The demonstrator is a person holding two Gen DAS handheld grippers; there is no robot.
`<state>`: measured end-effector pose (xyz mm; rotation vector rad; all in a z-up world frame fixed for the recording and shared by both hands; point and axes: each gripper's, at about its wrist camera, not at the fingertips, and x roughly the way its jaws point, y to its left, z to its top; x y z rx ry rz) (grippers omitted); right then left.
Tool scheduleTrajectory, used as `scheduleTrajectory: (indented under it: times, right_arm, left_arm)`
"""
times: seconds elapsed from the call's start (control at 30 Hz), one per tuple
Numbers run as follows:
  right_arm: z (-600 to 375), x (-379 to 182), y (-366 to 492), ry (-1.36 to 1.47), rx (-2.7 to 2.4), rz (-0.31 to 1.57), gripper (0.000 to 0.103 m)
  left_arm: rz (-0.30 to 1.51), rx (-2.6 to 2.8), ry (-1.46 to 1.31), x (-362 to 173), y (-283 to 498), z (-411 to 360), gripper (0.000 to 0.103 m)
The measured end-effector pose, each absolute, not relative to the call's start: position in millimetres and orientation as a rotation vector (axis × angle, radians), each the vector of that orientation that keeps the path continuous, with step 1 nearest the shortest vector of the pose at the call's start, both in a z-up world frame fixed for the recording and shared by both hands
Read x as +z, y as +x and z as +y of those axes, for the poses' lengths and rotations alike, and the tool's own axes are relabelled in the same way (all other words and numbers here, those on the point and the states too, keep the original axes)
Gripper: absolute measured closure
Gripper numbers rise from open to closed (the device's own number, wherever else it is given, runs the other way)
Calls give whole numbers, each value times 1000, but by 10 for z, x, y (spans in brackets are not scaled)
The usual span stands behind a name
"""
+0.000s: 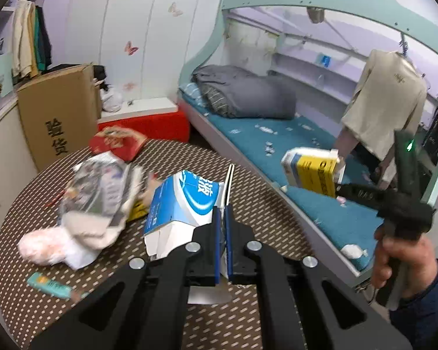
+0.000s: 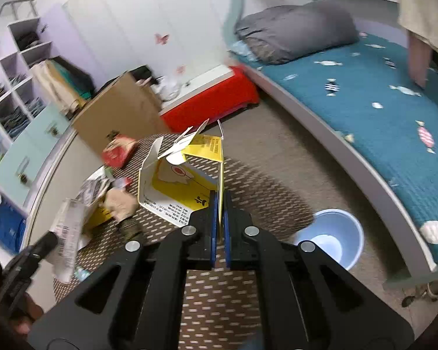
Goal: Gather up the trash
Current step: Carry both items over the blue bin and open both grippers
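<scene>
Left hand-held gripper (image 1: 224,227) clamps blue carton (image 1: 184,204); right hand-held gripper (image 2: 219,213) clamps yellow carton (image 2: 187,180).

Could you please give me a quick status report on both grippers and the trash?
Left gripper shut on blue box. Right gripper shut on yellow box. Blue bin unobstructed.

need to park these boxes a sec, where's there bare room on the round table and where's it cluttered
Free: the table side toward the bed, beyond the yellow box, and the near strip between the grippers and the teal packet. Crowded: the side from the red box through the crumpled wrappers to the pink wad.
</scene>
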<state>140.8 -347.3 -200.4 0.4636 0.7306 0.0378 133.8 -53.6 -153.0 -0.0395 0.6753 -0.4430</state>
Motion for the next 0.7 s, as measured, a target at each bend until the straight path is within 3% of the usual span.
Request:
scheduleTrajectory:
  times: [0.3,0.7]
  right_arm:
    - [-4366,-2527,1415,541,-144,835,99]
    - [-4893,-4062,1899,708,-212,1116,98]
  left_arm:
    - [674,-619,-60,-1370,1503,-1418,100]
    - [773,-738,-78,-1655,1894,-2368,100]
